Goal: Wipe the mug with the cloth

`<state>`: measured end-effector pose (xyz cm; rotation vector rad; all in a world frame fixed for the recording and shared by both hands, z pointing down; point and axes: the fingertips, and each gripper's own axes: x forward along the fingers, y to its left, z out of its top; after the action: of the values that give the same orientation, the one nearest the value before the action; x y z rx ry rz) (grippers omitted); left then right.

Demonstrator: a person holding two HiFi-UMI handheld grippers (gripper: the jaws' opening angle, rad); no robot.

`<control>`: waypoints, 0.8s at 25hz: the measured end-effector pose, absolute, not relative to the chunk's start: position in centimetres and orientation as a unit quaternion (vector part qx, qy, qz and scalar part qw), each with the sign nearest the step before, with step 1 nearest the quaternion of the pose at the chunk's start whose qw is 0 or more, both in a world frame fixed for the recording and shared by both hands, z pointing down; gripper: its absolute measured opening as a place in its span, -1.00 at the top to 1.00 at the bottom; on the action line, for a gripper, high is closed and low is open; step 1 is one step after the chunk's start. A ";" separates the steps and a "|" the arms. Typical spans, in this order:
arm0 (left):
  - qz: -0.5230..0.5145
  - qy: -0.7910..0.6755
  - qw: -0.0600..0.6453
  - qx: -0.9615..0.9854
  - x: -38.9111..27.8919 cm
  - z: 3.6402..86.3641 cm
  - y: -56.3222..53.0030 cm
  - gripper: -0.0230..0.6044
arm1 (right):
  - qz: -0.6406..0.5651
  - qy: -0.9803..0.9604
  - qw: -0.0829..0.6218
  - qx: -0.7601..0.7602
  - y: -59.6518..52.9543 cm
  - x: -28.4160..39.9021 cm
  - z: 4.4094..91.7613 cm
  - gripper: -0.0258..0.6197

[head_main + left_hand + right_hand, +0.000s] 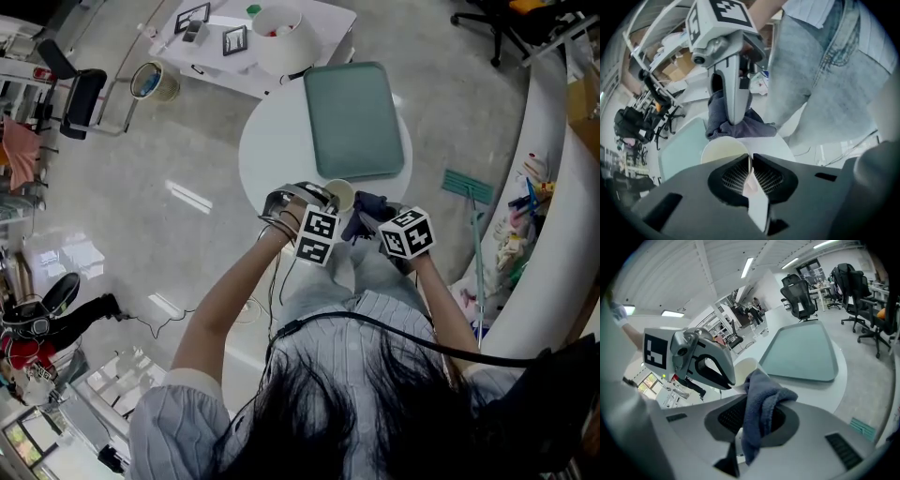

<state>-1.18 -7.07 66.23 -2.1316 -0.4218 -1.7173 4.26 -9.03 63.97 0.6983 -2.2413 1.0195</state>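
Pale grey floor (141,169) surrounds a round white table (272,141) that carries a grey-green rectangular tray (353,119) on its far half.

**Mug and left gripper.** At the table's near edge, the left gripper (323,200) has its jaws closed to a narrow gap on the wall of a cream-white mug (339,194). The left gripper view shows the thin rim (724,150) passing between the two pads, one jaw inside and one outside. The mug's mouth faces upward and its interior is plain and pale. Whether its base rests on the table cannot be told.

**Cloth and right gripper.** The right gripper (367,214) is clamped on a dark blue-grey cloth (367,204), a soft, crumpled fold (761,404) hanging over and between its jaws. Seen from the left gripper, the cloth (740,125) is bunched at the mug's far rim, beneath the right gripper's finger (733,93).

**Surroundings.** The tray lies just beyond the mug. A white round tub (278,37) stands on a separate low surface further off, and black office chairs (801,296) stand in the background.
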 end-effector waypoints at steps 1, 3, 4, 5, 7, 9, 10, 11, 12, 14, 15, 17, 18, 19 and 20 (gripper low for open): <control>-0.613 -0.172 0.210 -0.742 -1.4 66.3 -7.1 0.78 | 0.381 -0.839 0.288 0.261 -9.0 4.3 64.0 0.67; -0.620 -0.215 0.267 -0.706 -2.0 66.4 -7.5 0.78 | 0.381 -0.839 0.287 0.261 -9.1 4.4 64.0 0.67; -0.621 -0.232 0.296 -0.688 -2.3 66.5 -7.8 0.78 | 0.381 -0.839 0.287 0.261 -9.2 4.4 64.0 0.67; -0.621 -0.245 0.318 -0.673 -2.5 66.6 -8.0 0.78 | 0.380 -0.839 0.287 0.262 -9.2 4.4 63.9 0.67; -0.619 -0.254 0.339 -0.661 -2.9 66.6 -8.3 0.78 | 0.380 -0.839 0.288 0.262 -9.3 4.2 63.8 0.67; -0.620 -0.246 0.340 -0.663 -3.0 66.7 -8.3 0.78 | 0.381 -0.839 0.288 0.263 -9.3 4.1 63.8 0.67; -0.621 -0.239 0.337 -0.666 -3.1 66.8 -8.3 0.78 | 0.382 -0.838 0.287 0.264 -9.3 4.1 63.8 0.67; -0.624 -0.227 0.332 -0.670 -3.1 67.0 -8.3 0.78 | 0.382 -0.838 0.287 0.265 -9.2 4.2 63.8 0.67; -0.628 -0.212 0.322 -0.677 -3.0 67.0 -8.4 0.78 | 0.383 -0.837 0.286 0.266 -9.2 4.2 63.8 0.67; -0.630 -0.173 0.282 -0.702 -2.8 66.7 -8.4 0.77 | 0.384 -0.836 0.285 0.267 -9.1 4.3 63.9 0.67; -0.627 -0.151 0.252 -0.722 -2.6 66.3 -8.4 0.77 | 0.385 -0.836 0.285 0.268 -9.1 4.3 63.9 0.67; -0.606 -0.102 0.176 -0.769 -1.9 65.3 -8.2 0.76 | 0.385 -0.836 0.285 0.269 -9.1 4.4 63.9 0.67; -0.590 -0.075 0.136 -0.792 -1.5 64.7 -8.1 0.76 | 0.386 -0.835 0.285 0.270 -9.1 4.4 64.0 0.67; -0.574 -0.047 0.098 -0.812 -1.1 64.1 -8.0 0.76 | 0.386 -0.834 0.285 0.271 -9.1 4.3 64.1 0.67; -0.559 -0.019 0.065 -0.826 -0.7 63.6 -8.1 0.76 | 0.386 -0.834 0.286 0.272 -9.1 4.3 64.1 0.67</control>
<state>-0.69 -8.06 63.56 -2.4943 -0.0584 -1.6868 4.31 -9.09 64.13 0.7278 -2.2291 1.0325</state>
